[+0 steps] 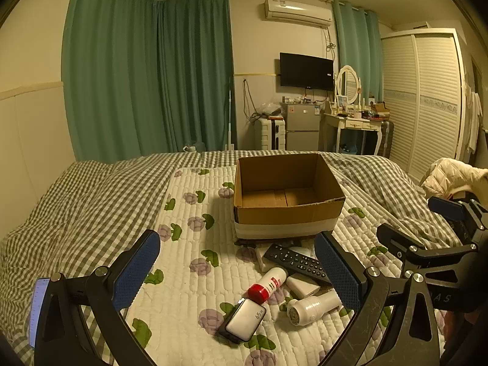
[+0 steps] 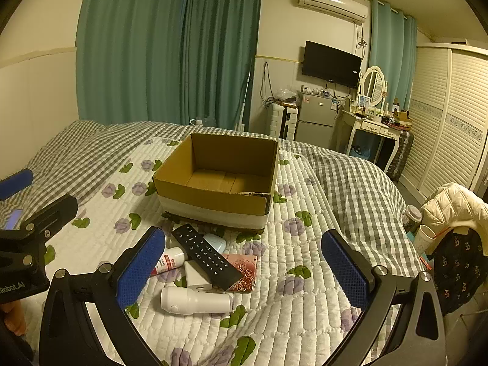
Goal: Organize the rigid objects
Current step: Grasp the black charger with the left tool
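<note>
An empty cardboard box (image 1: 286,210) (image 2: 213,201) stands on a quilted floral mat (image 1: 189,262) on the bed. In front of it lie a black remote (image 1: 297,262) (image 2: 206,254), a white bottle with a red cap (image 1: 268,286) (image 2: 169,260), a white lint shaver (image 1: 314,306) (image 2: 196,300), a white power bank (image 1: 245,320), a small white block (image 1: 302,285) (image 2: 196,276), a pink rose-patterned card (image 2: 244,273) and a pale blue object (image 2: 215,242). My left gripper (image 1: 241,274) is open above the pile. My right gripper (image 2: 244,271) is open above it, empty.
The checked bedspread (image 1: 91,198) covers the bed. A cream jacket (image 2: 454,204) and cups (image 2: 422,239) sit at the bed's right edge. A fridge (image 1: 302,126), dressing table (image 1: 357,122) and wardrobe (image 1: 427,97) stand beyond.
</note>
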### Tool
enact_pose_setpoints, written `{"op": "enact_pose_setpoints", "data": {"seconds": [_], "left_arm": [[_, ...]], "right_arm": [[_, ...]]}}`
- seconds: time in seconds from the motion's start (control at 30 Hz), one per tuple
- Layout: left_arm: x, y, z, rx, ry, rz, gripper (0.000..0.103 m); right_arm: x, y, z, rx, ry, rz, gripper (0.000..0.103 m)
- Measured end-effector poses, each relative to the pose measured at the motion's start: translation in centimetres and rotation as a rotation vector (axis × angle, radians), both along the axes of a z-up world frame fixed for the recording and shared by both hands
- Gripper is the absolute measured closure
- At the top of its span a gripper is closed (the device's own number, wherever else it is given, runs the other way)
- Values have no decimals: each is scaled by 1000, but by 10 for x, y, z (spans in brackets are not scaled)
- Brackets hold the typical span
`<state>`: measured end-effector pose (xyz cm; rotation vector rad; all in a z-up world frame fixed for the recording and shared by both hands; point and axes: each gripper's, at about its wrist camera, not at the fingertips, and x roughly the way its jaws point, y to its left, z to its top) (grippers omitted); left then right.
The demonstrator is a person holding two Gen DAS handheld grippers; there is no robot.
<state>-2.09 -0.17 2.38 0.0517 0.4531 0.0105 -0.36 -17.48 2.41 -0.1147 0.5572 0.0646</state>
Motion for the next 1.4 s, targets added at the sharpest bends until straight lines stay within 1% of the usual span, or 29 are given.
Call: {"op": "enact_pose_setpoints", "data": {"seconds": [0.13,0.2,0.3,0.37,0.43,0.47,0.5,0.57,0.67,0.73,0.77,0.8,0.83,0.9,0.93,1.0,1.1,1.2,1.3,1.4], "left_arm": [[2,2,-9,-1,24,4,0],[7,6,-20,-13,57,2,0],[19,11,-48,-16,139,1,0],[27,15,-71,-22,209,-1,2],[39,17,-97,-30,302,1,3],[45,16,-108,-24,350,7,6],[50,16,-118,-20,390,9,11],[58,14,-138,-18,458,6,16],[65,9,-154,-8,518,-6,22],[69,4,-163,9,555,-21,30],[71,3,-168,13,571,-33,41],[72,1,-171,28,583,-34,44],[70,-1,-170,41,577,-33,44],[68,-2,-168,41,563,-44,49],[66,-2,-166,32,555,-47,50],[62,1,-156,1,535,-43,56],[57,9,-137,-45,491,-31,60],[62,18,-118,-49,450,-15,60],[65,25,-99,-48,410,-7,60],[81,34,-93,-55,395,3,60]], "right_arm": [[2,1,-4,-9,14,4,0],[7,1,-11,-15,30,5,0],[17,3,-27,-8,77,11,0],[24,6,-40,-12,115,16,0],[31,8,-52,-16,139,13,0],[34,9,-56,-14,149,15,0],[37,10,-62,-7,162,21,0],[43,11,-70,-1,186,26,0],[51,12,-84,-3,236,33,0],[56,11,-90,0,264,30,0],[58,10,-93,4,277,30,0],[59,10,-95,7,285,31,0],[60,10,-96,9,291,31,0],[61,11,-97,11,299,30,0],[61,11,-97,10,301,30,0],[61,13,-96,0,301,31,0],[61,20,-92,-31,298,47,0],[63,30,-87,-68,307,87,0],[73,42,-84,-118,316,160,0],[95,52,-93,-176,356,224,0]]}}
